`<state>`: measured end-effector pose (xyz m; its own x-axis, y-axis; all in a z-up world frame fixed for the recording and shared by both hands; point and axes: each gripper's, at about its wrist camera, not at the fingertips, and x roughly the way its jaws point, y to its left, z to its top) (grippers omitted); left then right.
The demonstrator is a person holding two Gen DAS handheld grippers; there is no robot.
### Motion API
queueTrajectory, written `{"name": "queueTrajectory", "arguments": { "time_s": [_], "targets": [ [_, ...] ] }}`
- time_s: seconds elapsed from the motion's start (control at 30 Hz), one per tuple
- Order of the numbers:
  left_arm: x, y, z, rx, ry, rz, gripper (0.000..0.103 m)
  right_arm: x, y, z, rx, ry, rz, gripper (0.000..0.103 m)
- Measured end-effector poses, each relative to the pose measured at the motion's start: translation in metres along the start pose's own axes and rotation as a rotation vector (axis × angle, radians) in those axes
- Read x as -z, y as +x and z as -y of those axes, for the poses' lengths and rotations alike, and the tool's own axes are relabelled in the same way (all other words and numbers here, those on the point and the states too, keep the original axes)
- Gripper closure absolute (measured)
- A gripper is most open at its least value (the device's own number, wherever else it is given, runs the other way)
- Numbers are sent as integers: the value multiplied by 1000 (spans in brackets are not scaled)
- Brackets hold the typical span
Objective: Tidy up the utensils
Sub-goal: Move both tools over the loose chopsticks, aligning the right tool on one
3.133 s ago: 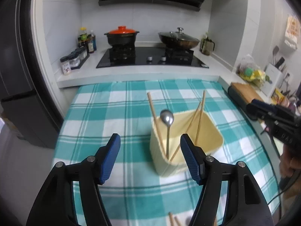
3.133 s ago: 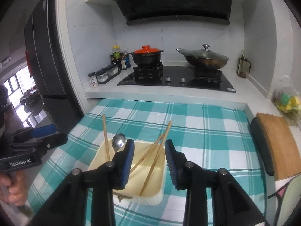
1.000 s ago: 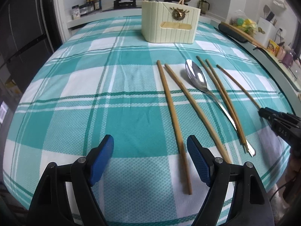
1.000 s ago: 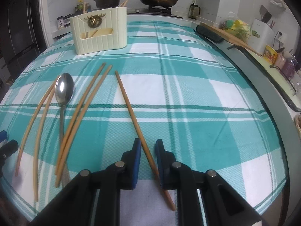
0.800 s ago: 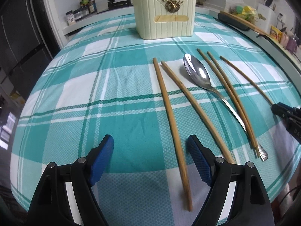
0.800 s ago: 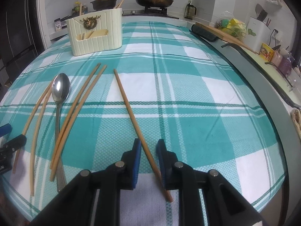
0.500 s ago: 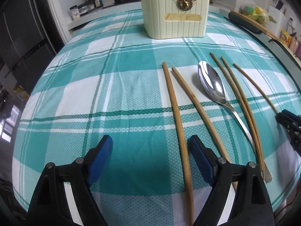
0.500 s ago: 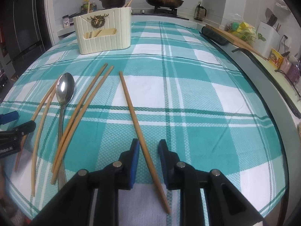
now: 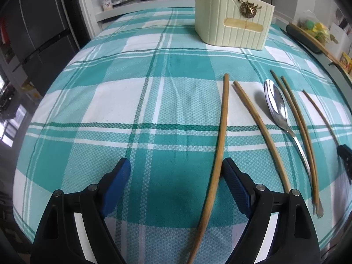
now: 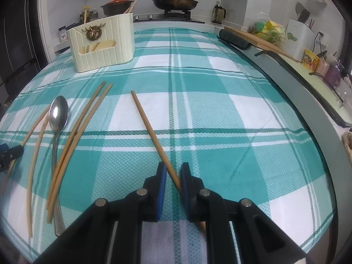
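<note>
Left wrist view: the left tool (image 9: 175,171) hangs low over the bench (image 9: 92,114), its jaws wide apart and holding nothing. A long chopstick (image 9: 221,132) lies on the checked cloth, running forward between the jaws close to the right finger; contact with that finger cannot be confirmed. To the right of the tool lie a second chopstick (image 9: 261,132), a spoon (image 9: 277,110), a close pair of chopsticks (image 9: 297,123) and one more chopstick (image 9: 319,112). A cream holder (image 9: 233,26) stands well ahead and to the right.

Right wrist view: the right tool (image 10: 173,173) has its jaws nearly together around the near part of a single chopstick (image 10: 149,129), which touches the right finger; a gap remains at the left finger. The spoon (image 10: 57,114) and the other chopsticks (image 10: 74,145) lie to the left. The holder (image 10: 103,44) stands far ahead on the left, with chopsticks upright inside.
</note>
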<state>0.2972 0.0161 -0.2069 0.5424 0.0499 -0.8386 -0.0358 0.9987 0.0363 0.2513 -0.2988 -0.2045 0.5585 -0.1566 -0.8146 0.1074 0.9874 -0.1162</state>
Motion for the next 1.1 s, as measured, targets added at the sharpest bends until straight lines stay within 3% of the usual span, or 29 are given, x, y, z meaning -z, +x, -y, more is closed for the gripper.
{"name": "queueTrajectory", "arguments": {
  "time_s": [0.33, 0.5, 0.67, 0.9, 1.1],
  "targets": [
    [-12, 5, 9, 17, 122, -27, 16, -6, 3, 5, -40, -42, -46, 75],
    [-11, 10, 3, 7, 104, -10, 0, -5, 3, 6, -59, -65, -38, 73],
    [-12, 14, -6, 65, 74, -15, 0, -2, 5, 13, -116, -95, -3, 68],
    [-11, 13, -5, 63, 76, -4, 0, -4, 7, 19, -180, -177, 7, 62],
    [-10, 13, -5, 64, 75, 0, 0, -3, 8, 23, -176, -169, 15, 54]
  ]
}}
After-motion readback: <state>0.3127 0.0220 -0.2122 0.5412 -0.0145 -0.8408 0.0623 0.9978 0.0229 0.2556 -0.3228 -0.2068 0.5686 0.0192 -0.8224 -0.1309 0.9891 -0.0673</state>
